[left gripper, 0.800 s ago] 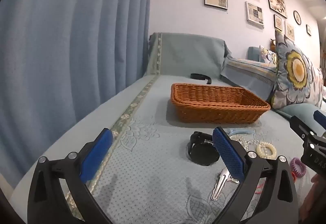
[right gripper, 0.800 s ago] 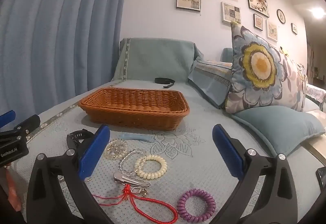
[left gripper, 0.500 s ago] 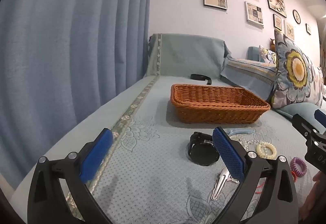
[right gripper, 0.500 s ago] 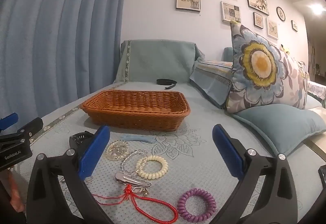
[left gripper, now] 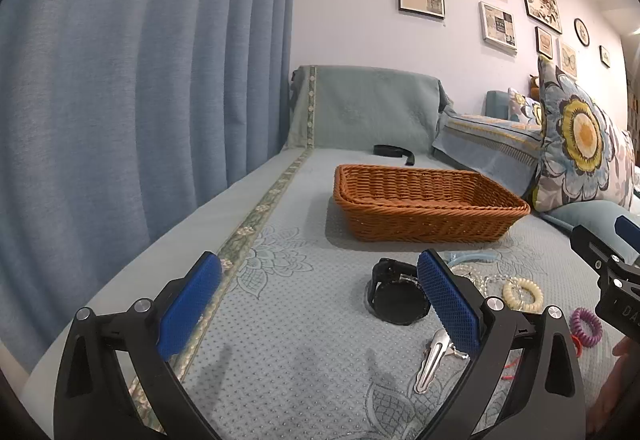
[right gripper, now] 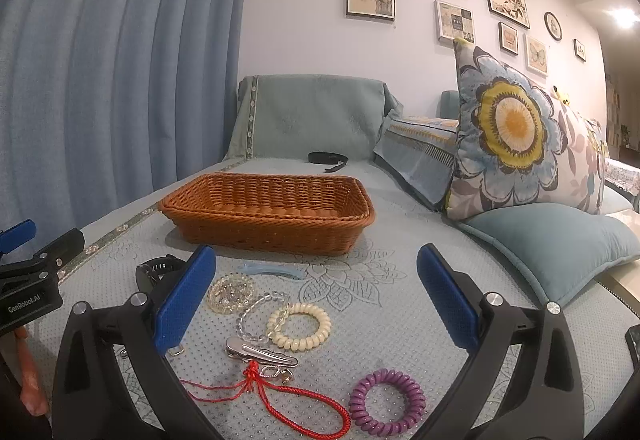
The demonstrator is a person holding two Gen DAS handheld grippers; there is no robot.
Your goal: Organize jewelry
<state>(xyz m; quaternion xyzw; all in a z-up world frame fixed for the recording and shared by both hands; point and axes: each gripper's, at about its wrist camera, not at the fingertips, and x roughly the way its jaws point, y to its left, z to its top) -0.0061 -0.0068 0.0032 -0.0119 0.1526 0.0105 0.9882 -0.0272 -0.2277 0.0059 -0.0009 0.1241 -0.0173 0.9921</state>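
Observation:
A brown wicker basket (right gripper: 268, 212) (left gripper: 428, 206) stands empty on the sofa seat. In front of it lie a black watch (left gripper: 394, 298) (right gripper: 154, 272), a silver hair clip (right gripper: 260, 351) (left gripper: 430, 360), a cream coil hair tie (right gripper: 299, 326) (left gripper: 522, 290), a purple coil hair tie (right gripper: 387, 396) (left gripper: 586, 327), a red cord (right gripper: 280, 396), clear bead bracelets (right gripper: 232, 294) and a light blue clip (right gripper: 272, 270). My left gripper (left gripper: 320, 300) is open, left of the watch. My right gripper (right gripper: 316, 296) is open above the jewelry. Both are empty.
A black strap (right gripper: 328, 159) lies behind the basket. A flowered pillow (right gripper: 520, 136) and a teal cushion (right gripper: 548, 240) stand at the right. A blue curtain (left gripper: 140, 80) hangs along the sofa's left edge. A phone edge (right gripper: 634, 342) shows at far right.
Both grippers have drifted slightly; the views shift a little and the right gripper sits a bit lower in the left view. Jaws stay open and nothing was picked up.

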